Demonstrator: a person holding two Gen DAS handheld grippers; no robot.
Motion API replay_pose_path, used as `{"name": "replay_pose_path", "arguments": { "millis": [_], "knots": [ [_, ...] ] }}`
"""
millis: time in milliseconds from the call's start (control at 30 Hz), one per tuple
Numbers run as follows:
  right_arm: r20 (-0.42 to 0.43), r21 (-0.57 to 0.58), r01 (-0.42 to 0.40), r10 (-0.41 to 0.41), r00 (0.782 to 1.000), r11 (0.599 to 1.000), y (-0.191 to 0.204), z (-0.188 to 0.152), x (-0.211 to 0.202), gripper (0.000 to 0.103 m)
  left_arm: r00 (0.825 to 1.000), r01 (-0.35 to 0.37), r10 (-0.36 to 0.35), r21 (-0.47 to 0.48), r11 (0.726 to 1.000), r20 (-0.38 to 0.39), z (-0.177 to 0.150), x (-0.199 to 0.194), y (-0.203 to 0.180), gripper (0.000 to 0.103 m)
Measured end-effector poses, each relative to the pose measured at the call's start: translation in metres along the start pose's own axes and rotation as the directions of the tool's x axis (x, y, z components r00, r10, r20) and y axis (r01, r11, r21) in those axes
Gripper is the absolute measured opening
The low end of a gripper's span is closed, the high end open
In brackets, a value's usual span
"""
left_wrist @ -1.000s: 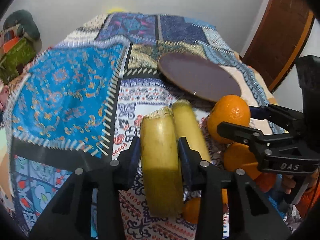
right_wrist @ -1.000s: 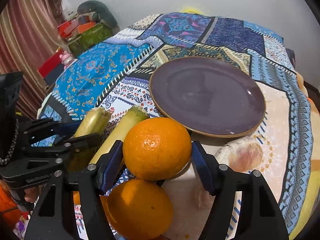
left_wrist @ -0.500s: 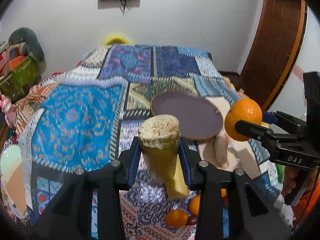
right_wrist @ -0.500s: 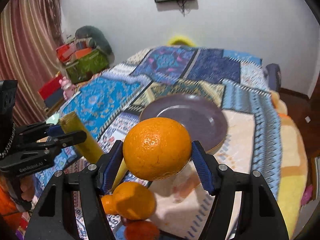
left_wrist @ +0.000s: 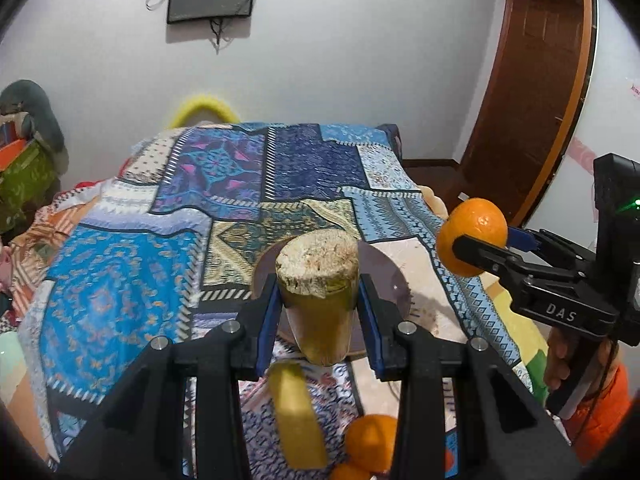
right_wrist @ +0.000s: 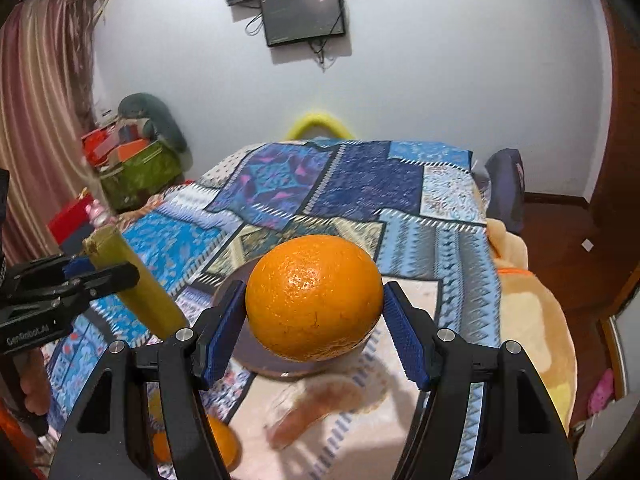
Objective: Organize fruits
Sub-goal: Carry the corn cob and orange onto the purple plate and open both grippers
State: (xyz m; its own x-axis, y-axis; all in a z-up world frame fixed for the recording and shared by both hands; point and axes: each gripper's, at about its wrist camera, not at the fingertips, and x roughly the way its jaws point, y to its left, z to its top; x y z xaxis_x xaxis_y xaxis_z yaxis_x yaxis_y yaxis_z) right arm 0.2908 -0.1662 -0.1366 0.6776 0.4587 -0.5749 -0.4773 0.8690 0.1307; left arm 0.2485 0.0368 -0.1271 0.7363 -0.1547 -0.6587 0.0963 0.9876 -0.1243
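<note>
My left gripper is shut on a yellow-green banana piece, held high above the bed with its cut end up. It also shows in the right wrist view at the left. My right gripper is shut on an orange, also lifted; the orange shows in the left wrist view at the right. A dark purple plate lies on the patchwork bedspread below, mostly hidden behind both held fruits. Another banana piece and two oranges lie on the bed near me.
The patchwork bedspread covers the bed. A yellow cushion lies at the bed's right edge. A green bag and boxes stand at the left by a curtain. A wooden door is at the right; a screen hangs on the far wall.
Both grippers have risen well above the bed with the banana piece and the orange still gripped. The plate and the remaining fruit now lie farther below.
</note>
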Motion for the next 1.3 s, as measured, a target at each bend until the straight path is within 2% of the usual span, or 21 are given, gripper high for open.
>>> {"name": "replay_pose_path", "arguments": {
  "millis": [167, 400, 700, 800, 933, 1300],
  "knots": [
    [-0.002, 0.001, 0.028, -0.028, 1.0, 1.0, -0.009, 0.003, 0.017, 0.065, 0.998, 0.031, -0.031, -0.002, 1.0, -0.051, 0.001, 0.029, -0.004, 0.037],
    [-0.076, -0.018, 0.029, -0.03, 0.997, 0.999, -0.011, -0.004, 0.057, 0.065, 0.991, 0.036, -0.04, -0.032, 0.999, -0.127, -0.002, 0.069, 0.002, 0.037],
    [-0.151, -0.019, 0.025, -0.028, 0.988, 1.0, -0.015, -0.004, 0.099, 0.065, 0.99, 0.045, -0.063, -0.136, 0.99, -0.127, 0.007, 0.104, 0.028, 0.038],
    [-0.169, -0.029, 0.026, -0.03, 0.985, 0.999, -0.015, -0.002, 0.112, 0.065, 0.991, 0.029, -0.047, -0.151, 0.988, -0.121, 0.011, 0.111, 0.032, 0.04],
    [-0.199, -0.036, 0.022, -0.029, 0.98, 0.999, -0.014, -0.004, 0.125, 0.065, 0.988, 0.043, -0.07, -0.196, 0.98, -0.134, 0.014, 0.123, 0.041, 0.04],
    [-0.251, -0.033, 0.005, -0.014, 0.968, 0.999, -0.015, -0.008, 0.135, 0.067, 0.975, -0.029, -0.021, -0.221, 0.975, -0.22, 0.01, 0.149, 0.053, 0.049]
  ]
}}
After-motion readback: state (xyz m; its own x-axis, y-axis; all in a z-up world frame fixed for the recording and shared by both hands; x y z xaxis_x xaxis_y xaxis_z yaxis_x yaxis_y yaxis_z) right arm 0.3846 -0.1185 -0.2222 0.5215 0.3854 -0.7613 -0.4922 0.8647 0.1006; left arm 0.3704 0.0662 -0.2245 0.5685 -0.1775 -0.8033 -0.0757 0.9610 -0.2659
